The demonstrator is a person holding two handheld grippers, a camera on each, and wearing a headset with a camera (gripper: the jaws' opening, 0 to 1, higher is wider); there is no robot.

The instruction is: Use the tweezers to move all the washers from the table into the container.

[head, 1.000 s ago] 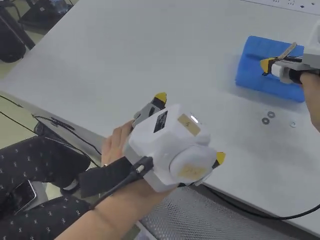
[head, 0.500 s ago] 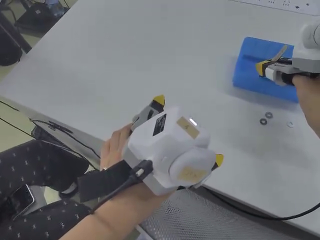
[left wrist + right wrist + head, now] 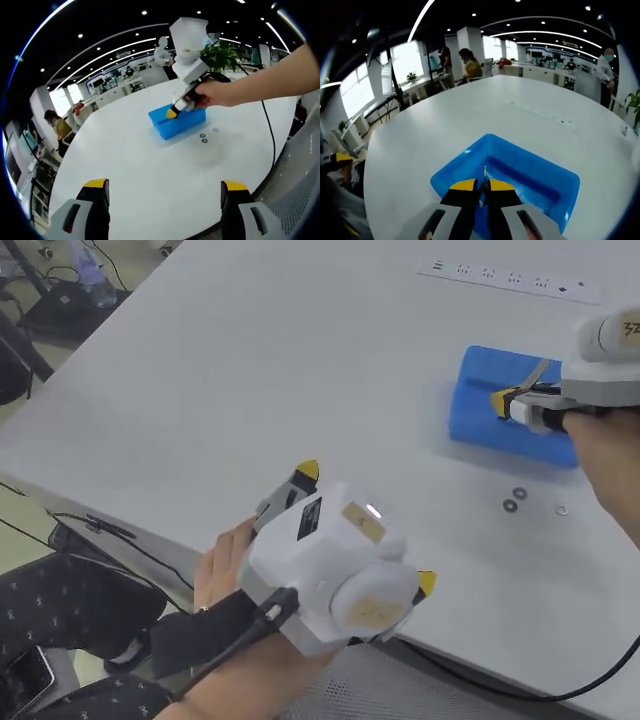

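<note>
Two grippers shown. Left gripper (image 3: pixel 366 528) at near table (image 3: pixel 250 370) edge, jaws spread wide, nothing held. Blue container (image 3: pixel 480 415) further right; right gripper (image 3: pixel 500 402) clamped on tweezers (image 3: pixel 484 176) over it. Three washers (image 3: pixel 510 505) seen on table just beside container.

Thin metal tweezers (image 3: pixel 537 373) stick out from between the right gripper's (image 3: pixel 483 187) closed jaws, tips over an open blue rectangular container (image 3: pixel 478 412) just ahead of them. Three small washers (image 3: pixel 519 493) lie flat beside the container, near those jaws.
</note>
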